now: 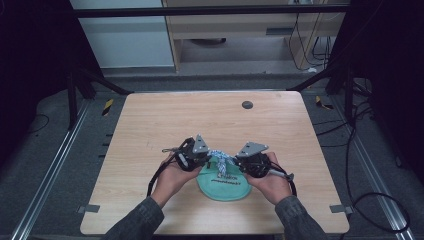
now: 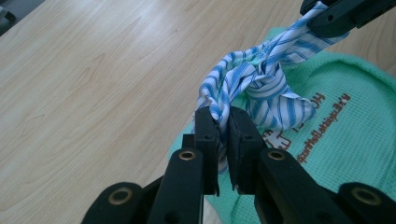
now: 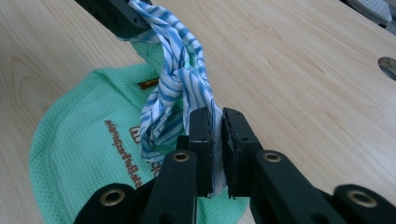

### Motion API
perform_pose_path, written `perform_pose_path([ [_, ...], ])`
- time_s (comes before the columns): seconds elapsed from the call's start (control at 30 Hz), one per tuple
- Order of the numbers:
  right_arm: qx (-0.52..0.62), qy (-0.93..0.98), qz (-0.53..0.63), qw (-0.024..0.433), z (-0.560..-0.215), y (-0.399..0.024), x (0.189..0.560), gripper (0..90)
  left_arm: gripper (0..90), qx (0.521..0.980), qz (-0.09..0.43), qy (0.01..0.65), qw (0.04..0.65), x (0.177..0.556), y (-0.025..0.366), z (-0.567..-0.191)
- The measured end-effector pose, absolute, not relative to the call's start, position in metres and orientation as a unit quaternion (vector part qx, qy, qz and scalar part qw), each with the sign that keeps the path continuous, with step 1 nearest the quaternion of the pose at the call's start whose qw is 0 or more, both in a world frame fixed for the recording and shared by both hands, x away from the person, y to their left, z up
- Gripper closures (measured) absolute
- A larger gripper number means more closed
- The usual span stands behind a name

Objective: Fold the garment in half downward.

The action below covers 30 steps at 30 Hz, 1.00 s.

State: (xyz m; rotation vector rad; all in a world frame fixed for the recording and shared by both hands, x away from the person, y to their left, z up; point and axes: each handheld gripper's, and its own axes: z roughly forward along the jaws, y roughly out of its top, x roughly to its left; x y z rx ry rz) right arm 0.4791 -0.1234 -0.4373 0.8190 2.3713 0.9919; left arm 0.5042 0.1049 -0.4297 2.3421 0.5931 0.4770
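Note:
A blue-and-white striped cloth (image 1: 221, 159) is twisted and stretched between the two grippers, just above a green waffle-weave cloth (image 1: 224, 186) with brown lettering that lies flat near the table's front. My left gripper (image 2: 223, 122) is shut on one end of the striped cloth (image 2: 261, 84). My right gripper (image 3: 215, 122) is shut on the other end of the striped cloth (image 3: 180, 88). The green cloth (image 2: 341, 140) (image 3: 84, 149) lies under both. In the high view the left gripper (image 1: 206, 159) and the right gripper (image 1: 239, 161) face each other, a hand's width apart.
The wooden table (image 1: 165, 125) has a dark round grommet (image 1: 247, 105) near its far edge. Black frame posts and cables stand around the table on the floor.

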Motion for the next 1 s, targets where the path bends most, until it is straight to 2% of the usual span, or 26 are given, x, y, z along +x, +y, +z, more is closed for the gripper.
perform_pose_path([
  [0.67,0.296,0.863,0.356,0.203,-0.458,-0.125,0.456,80.2,82.7,0.904,0.155,0.219,0.334,0.475,0.11,-0.455],
  [0.8,0.296,0.865,0.354,0.197,-0.461,-0.126,0.453,77.2,82.5,0.906,0.151,0.215,0.333,0.471,0.111,-0.458],
  [1.0,0.288,0.868,0.353,0.197,-0.462,-0.126,0.446,81.6,82.7,0.908,0.145,0.213,0.331,0.465,0.113,-0.463],
])
